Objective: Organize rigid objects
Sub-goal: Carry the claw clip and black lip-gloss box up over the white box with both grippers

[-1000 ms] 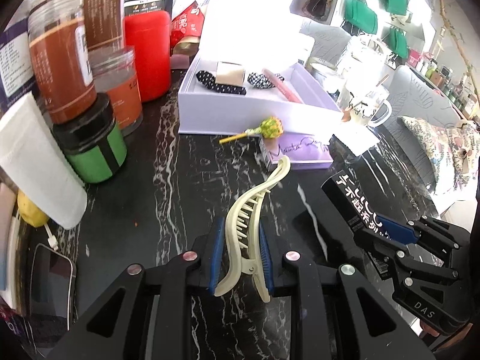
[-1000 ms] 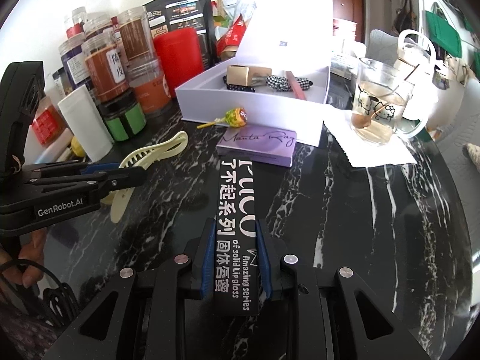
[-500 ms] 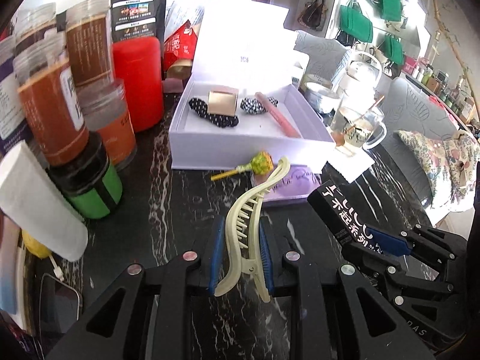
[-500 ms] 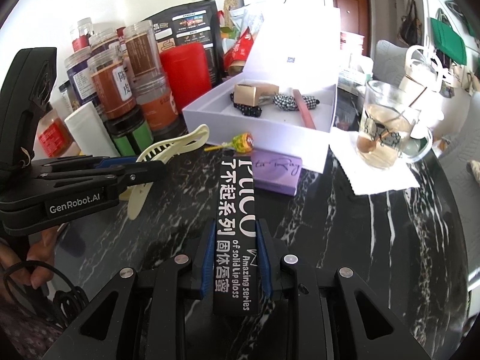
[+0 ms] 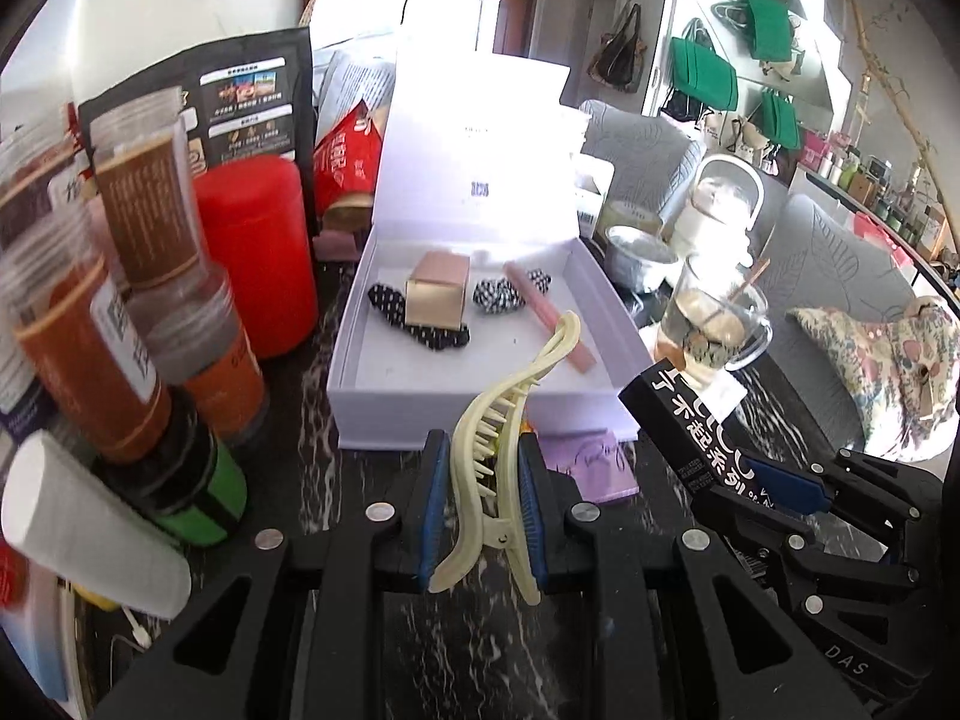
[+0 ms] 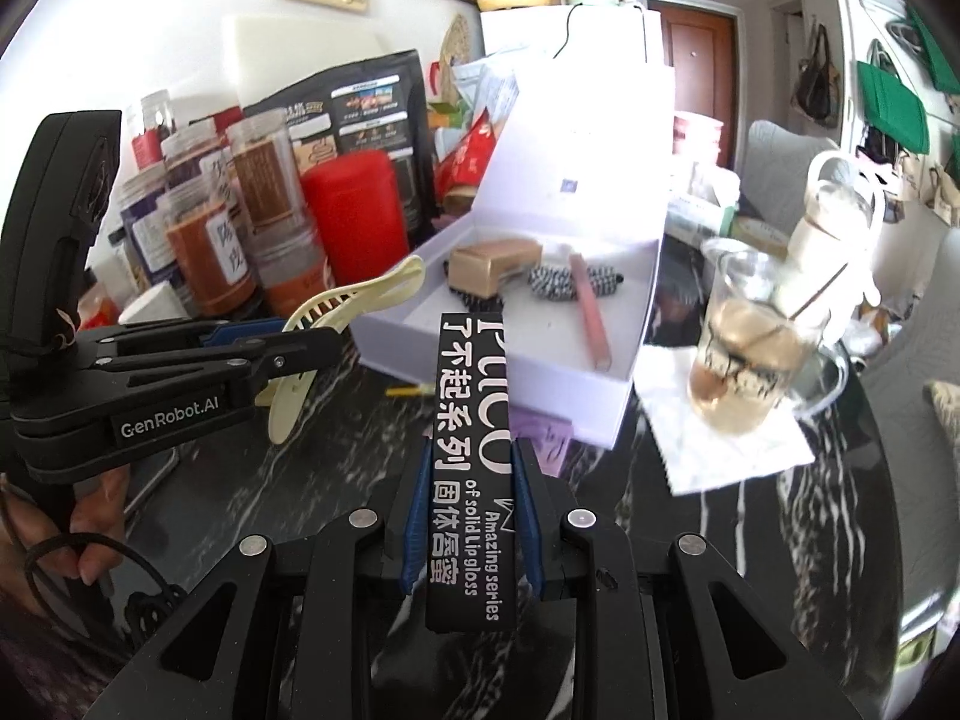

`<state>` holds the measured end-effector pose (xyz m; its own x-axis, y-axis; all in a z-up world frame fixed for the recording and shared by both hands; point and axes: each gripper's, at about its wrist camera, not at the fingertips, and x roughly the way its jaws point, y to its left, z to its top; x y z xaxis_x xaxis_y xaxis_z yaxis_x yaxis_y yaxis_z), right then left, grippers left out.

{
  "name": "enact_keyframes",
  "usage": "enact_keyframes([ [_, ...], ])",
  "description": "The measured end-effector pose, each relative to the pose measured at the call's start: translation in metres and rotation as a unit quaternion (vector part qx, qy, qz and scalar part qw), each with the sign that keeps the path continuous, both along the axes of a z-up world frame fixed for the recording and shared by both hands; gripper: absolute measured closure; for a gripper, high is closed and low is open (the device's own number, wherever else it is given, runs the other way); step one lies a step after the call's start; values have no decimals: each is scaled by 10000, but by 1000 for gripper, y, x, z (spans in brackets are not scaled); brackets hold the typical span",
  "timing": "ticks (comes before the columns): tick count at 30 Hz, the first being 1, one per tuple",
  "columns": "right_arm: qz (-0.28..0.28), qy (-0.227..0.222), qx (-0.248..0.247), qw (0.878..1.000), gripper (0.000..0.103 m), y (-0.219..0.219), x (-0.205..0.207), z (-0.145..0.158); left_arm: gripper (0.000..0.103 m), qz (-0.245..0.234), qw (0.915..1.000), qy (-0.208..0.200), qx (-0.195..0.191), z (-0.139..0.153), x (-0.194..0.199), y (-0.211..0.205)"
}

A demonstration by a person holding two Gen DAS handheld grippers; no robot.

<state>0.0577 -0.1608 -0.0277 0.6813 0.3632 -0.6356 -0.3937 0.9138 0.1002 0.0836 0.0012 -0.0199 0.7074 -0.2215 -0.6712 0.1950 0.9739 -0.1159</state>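
My left gripper [image 5: 483, 501] is shut on a cream hair clip [image 5: 501, 432], held in the air with its tip over the front wall of the open lilac box [image 5: 480, 420]. My right gripper [image 6: 471, 519] is shut on a long black lip gloss box [image 6: 471, 450] that points at the same lilac box [image 6: 540, 387]. In the right wrist view the left gripper [image 6: 300, 348] with the hair clip [image 6: 348, 303] hangs just left of the box. Inside lie a gold carton [image 5: 437, 295], a pink stick [image 5: 549, 315] and black-and-white dotted hair ties [image 5: 510, 294].
Jars [image 5: 150, 228] and a red canister [image 5: 258, 252] crowd the left side. A glass cup with a drink [image 6: 756, 348] stands on a napkin right of the box. A purple palette [image 5: 591, 465] and a lollipop stick [image 6: 408, 390] lie before the box on the black marble table [image 6: 750, 540].
Both grippers rose and came closer to the lilac box, each carrying its object. The hair clip's tip now overlaps the box's front wall; the lollipop is mostly hidden behind it.
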Motion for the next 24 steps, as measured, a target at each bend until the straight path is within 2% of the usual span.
enact_keyframes([
  [24,-184,-440,-56,9988,78,-6,81,30,80,-69,9989,-471,30,37,86,-10],
])
